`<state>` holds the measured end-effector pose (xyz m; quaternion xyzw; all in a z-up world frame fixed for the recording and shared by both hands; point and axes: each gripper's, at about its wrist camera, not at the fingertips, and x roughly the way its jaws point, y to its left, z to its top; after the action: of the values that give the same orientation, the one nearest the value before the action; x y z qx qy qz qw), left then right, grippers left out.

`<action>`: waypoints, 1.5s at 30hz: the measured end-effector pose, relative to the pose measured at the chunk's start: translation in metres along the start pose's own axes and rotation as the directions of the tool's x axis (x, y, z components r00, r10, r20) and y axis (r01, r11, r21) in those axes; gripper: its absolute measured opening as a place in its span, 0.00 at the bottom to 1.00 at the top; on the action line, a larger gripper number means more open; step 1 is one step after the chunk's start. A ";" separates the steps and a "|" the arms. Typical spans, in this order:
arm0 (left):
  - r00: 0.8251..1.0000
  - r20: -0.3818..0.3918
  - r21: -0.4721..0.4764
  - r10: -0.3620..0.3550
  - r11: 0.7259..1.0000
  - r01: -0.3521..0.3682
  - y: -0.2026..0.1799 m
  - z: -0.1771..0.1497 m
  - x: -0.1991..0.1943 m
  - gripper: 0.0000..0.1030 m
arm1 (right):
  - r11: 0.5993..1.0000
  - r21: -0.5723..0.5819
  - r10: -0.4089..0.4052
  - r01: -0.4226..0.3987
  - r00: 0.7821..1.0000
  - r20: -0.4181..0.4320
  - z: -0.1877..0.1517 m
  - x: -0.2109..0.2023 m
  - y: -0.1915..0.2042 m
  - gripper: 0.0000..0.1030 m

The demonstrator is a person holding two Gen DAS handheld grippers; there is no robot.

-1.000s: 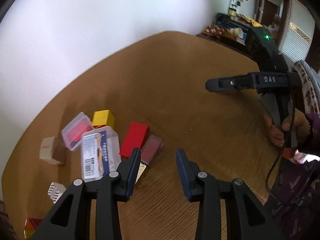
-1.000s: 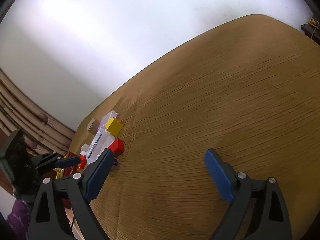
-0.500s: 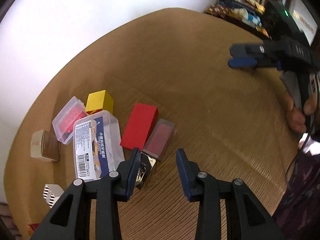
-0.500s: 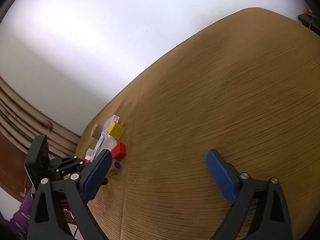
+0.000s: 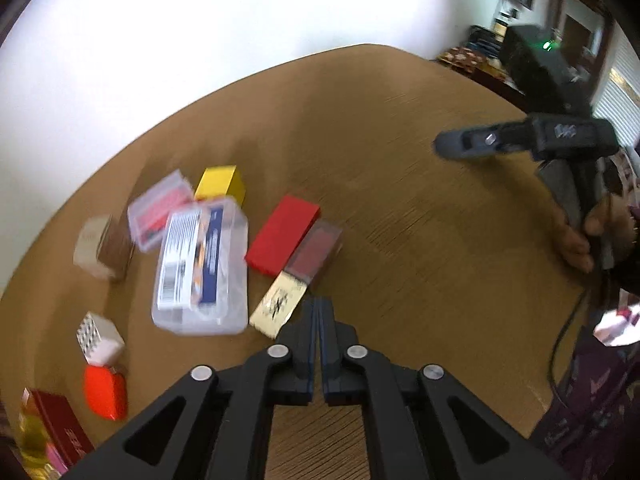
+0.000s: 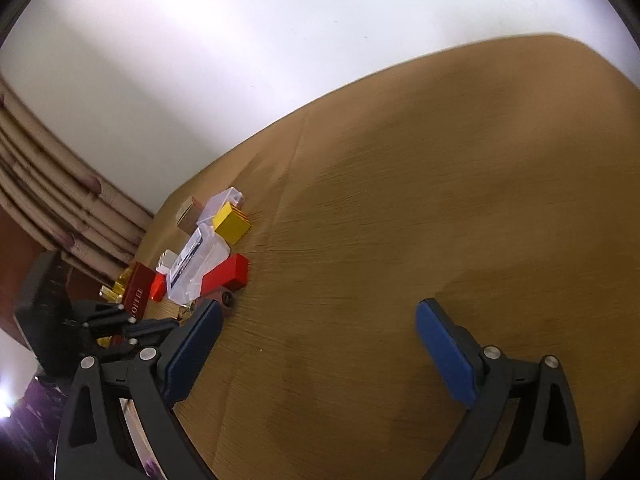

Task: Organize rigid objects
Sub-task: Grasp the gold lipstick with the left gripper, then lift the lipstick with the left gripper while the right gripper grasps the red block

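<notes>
Small boxes lie clustered on the brown table (image 5: 400,184). In the left wrist view I see a clear labelled plastic box (image 5: 202,264), a red box (image 5: 282,234), a maroon clear case (image 5: 316,250), a gold card box (image 5: 280,304), a yellow box (image 5: 222,184) and a small clear case (image 5: 160,210). My left gripper (image 5: 318,312) is shut and empty, just right of the gold box. My right gripper (image 6: 316,344) is open and empty over bare table, right of the cluster; the yellow box (image 6: 232,226) and red box (image 6: 226,274) show there.
A brown-and-white box (image 5: 102,248), a patterned white cube (image 5: 98,338), an orange-red object (image 5: 106,392) and a dark red coffee box (image 5: 60,426) lie at the left. The table edge curves near the white wall. Furniture stands far right.
My left gripper has closed from open to shut and drawn back a little from the boxes. The right gripper stays open and has shifted slightly.
</notes>
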<state>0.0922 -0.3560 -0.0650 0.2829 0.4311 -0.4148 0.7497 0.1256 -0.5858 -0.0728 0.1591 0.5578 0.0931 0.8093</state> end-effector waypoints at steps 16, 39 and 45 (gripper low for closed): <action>0.988 -0.150 0.160 0.044 0.987 -0.020 -0.002 0.036 0.056 0.31 | 1.000 0.006 0.008 -0.008 1.000 0.017 -0.004 -0.005 -0.001 0.93; 0.998 -0.043 -0.472 0.037 0.880 -0.053 -0.001 -0.087 -0.014 0.20 | 0.635 -0.762 -0.148 -0.124 0.949 -0.278 0.036 0.101 0.166 0.89; 1.000 -0.018 -0.521 0.006 0.853 -0.014 0.017 -0.106 -0.027 0.20 | 0.605 -0.785 -0.195 -0.130 0.932 -0.304 0.025 0.127 0.170 0.90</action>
<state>0.0558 -0.2542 -0.0893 0.0749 0.5315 -0.2764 0.7972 0.1992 -0.3890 -0.1141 -0.2471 0.5990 0.3431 0.6800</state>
